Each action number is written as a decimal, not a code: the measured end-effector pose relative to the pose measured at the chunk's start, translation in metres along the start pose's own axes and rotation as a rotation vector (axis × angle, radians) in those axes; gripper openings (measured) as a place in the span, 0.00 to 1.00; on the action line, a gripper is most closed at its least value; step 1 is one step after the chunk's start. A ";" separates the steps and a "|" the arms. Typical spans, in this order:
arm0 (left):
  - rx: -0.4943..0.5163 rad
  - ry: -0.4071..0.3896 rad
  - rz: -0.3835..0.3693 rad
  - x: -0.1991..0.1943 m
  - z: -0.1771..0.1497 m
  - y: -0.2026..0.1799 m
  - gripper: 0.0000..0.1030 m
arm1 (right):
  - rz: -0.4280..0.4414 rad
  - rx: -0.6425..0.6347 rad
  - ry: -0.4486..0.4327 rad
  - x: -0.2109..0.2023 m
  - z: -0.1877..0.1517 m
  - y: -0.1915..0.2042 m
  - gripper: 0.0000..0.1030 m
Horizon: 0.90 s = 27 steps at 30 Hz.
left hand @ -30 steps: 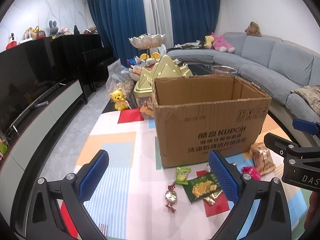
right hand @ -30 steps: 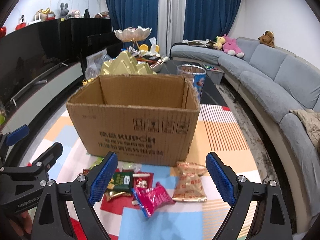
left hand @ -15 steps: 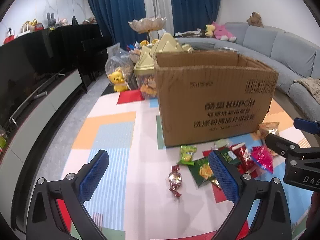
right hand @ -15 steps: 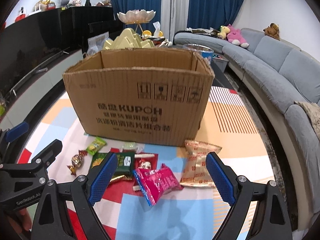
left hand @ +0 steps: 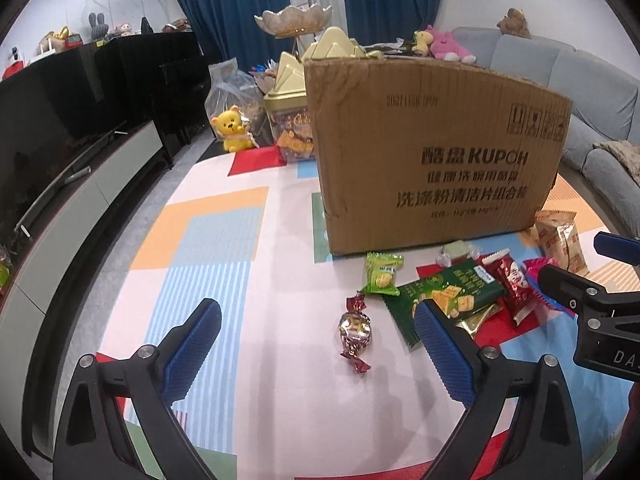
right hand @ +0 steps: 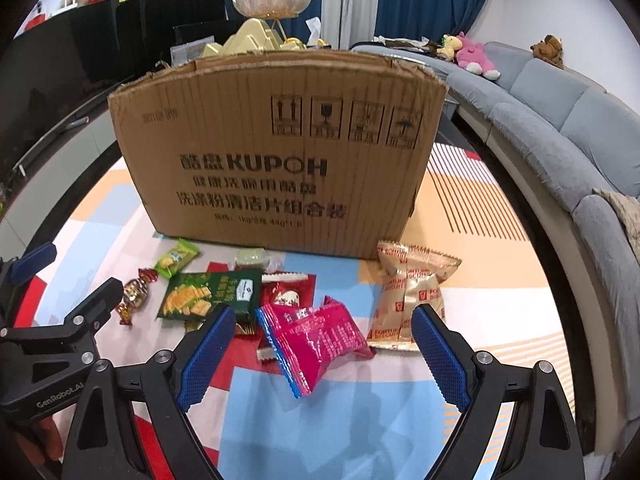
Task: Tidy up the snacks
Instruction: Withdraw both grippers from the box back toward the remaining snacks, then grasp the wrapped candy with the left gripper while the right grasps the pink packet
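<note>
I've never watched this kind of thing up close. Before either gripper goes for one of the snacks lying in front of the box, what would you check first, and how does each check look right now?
1. Right gripper open and empty: ok.
2. Left gripper open and empty: ok.
3. Pink packet lined up between the right gripper's fingers: ok, it lies on other packets, not yet gripped.
4. Foil candy free for the left gripper: ok, it lies alone on the mat.
5. Cardboard box open on top: ok.
6. Room inside the box: cannot tell, its inside is hidden.

Patchwork mat (left hand: 224, 240) — box (right hand: 280, 152), snacks (right hand: 316, 336)
</note>
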<state>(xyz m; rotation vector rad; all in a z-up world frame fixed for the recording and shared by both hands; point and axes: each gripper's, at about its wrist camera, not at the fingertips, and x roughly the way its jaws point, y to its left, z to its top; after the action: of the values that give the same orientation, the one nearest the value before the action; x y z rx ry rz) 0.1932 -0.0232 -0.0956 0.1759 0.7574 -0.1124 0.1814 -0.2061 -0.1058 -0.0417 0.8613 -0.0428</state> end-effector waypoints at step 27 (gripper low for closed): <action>-0.020 0.079 -0.076 0.040 -0.008 -0.003 0.70 | 0.059 0.067 0.097 0.040 -0.010 -0.002 0.65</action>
<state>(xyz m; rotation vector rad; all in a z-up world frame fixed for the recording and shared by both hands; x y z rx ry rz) 0.2160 -0.0265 -0.1299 0.1330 0.8434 -0.1707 0.1995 -0.2104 -0.1424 0.0492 0.9575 -0.0180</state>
